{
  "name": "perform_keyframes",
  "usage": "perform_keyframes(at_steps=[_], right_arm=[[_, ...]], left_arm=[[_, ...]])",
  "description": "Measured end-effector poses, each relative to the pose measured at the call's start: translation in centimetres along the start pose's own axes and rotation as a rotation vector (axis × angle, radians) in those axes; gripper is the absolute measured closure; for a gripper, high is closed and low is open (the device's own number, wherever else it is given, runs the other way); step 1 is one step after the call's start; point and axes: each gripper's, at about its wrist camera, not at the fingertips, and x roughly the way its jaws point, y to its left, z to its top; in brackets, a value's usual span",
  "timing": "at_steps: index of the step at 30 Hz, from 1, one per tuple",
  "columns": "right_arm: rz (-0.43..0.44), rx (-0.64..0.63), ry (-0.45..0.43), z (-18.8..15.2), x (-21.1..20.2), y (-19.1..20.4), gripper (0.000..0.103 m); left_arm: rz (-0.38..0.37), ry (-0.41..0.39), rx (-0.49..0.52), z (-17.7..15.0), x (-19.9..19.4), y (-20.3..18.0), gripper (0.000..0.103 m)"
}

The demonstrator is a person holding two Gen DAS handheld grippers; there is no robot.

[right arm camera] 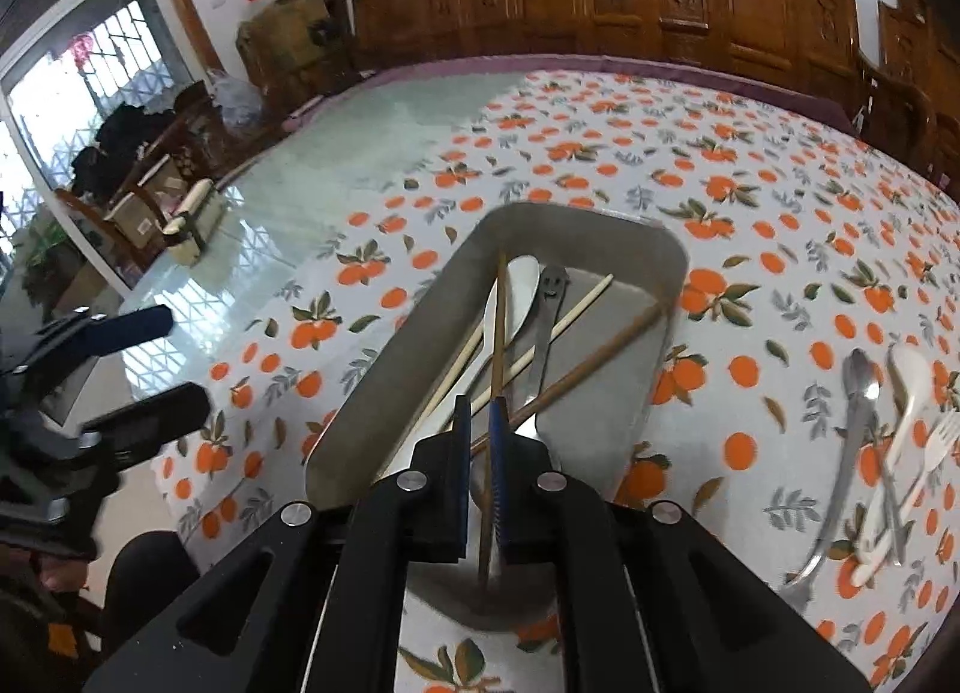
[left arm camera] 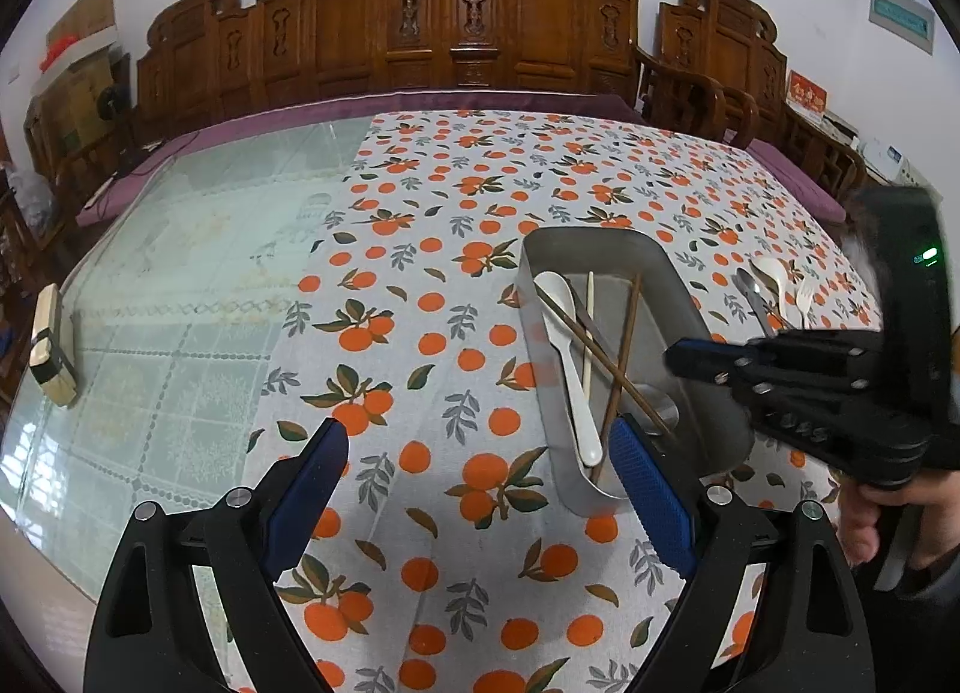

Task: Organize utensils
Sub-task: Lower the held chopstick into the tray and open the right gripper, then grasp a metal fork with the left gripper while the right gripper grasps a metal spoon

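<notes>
Right claw (right arm camera: pixel 480 429) clamped on thin brown wooden chopstick (right arm camera: pixel 497 333): light, stiff, slippery; mid-shaft hold advised | left claw (left arm camera: pixel 474 489) apart, empty | grey metal tray (right arm camera: pixel 372 393) at 12 o'clock.

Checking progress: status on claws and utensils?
Left claw open, empty. Right claw shut on brown chopstick over metal tray. Three utensils on cloth.

left gripper (left arm camera: pixel 477 483): black frame, blue ribbed pads, silver round screws
right gripper (right arm camera: pixel 480 435): black frame, blue pads, green light on its housing
</notes>
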Motion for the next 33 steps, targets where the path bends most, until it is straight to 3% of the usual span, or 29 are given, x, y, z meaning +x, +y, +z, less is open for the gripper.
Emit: perform_keyframes(at_steps=[6, 9, 13, 18, 25, 33], right_arm=[[-0.039, -0.039, -0.084, -1.7, -5.4, -2.6, 0.094], [-0.111, -0.037, -0.104, -3.1, -7.8, -5.9, 0.087], [-0.172, 0.020, -0.118, -4.2, -9.6, -11.1, 0.086], [-0.242, 0.074, -0.127, -5.4, -10.3, -16.9, 0.086], [-0.260, 0.134, -0.139, -7.0, -9.4, -21.7, 0.086], [-0.217, 0.135, -0.137, -8.0, -8.8, -22.8, 0.086]], left_arm=[[-0.003, 0.000, 0.039, 0.0, -0.5, -1.8, 0.018], [-0.007, -0.002, 0.057, 0.2, -0.9, -3.5, 0.018], [-0.041, -0.012, 0.094, 0.5, -1.4, -6.7, 0.018], [-0.082, -0.018, 0.114, 1.2, -1.2, -10.5, 0.018], [-0.137, 0.013, 0.113, 2.4, 1.7, -15.4, 0.018], [-0.168, 0.074, 0.158, 2.1, 5.8, -21.2, 0.018]])
